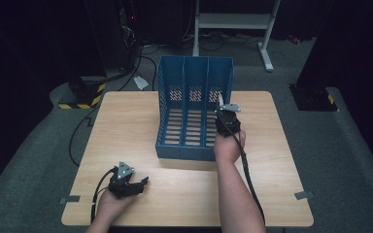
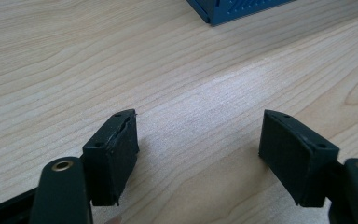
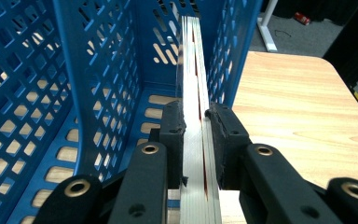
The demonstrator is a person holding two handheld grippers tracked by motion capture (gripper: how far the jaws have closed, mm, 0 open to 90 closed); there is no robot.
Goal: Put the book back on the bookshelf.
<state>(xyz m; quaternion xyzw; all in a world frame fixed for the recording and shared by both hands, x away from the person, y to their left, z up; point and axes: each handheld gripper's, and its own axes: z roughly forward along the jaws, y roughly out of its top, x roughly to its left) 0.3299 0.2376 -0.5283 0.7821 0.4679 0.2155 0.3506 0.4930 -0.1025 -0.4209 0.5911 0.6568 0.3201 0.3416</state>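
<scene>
A blue file rack (image 1: pixel 189 109) with three slots stands on the wooden table (image 1: pixel 126 126), open side toward me. My right gripper (image 1: pixel 222 108) is shut on a thin white book or booklet (image 3: pixel 195 84), held upright on its edge inside the rack's rightmost slot (image 3: pixel 168 107). In the right gripper view the jaws clamp both sides of the booklet, a red line showing along its edge. My left gripper (image 1: pixel 142 183) rests low over the near left part of the table, open, with bare wood between its pads (image 2: pixel 116 154).
The rack's corner (image 2: pixel 214 11) shows at the top of the left gripper view. A white metal frame (image 1: pixel 233 22) and cables (image 1: pixel 141 53) stand on the floor behind the table. Yellow-black striped bases (image 1: pixel 85 94) sit at the back left.
</scene>
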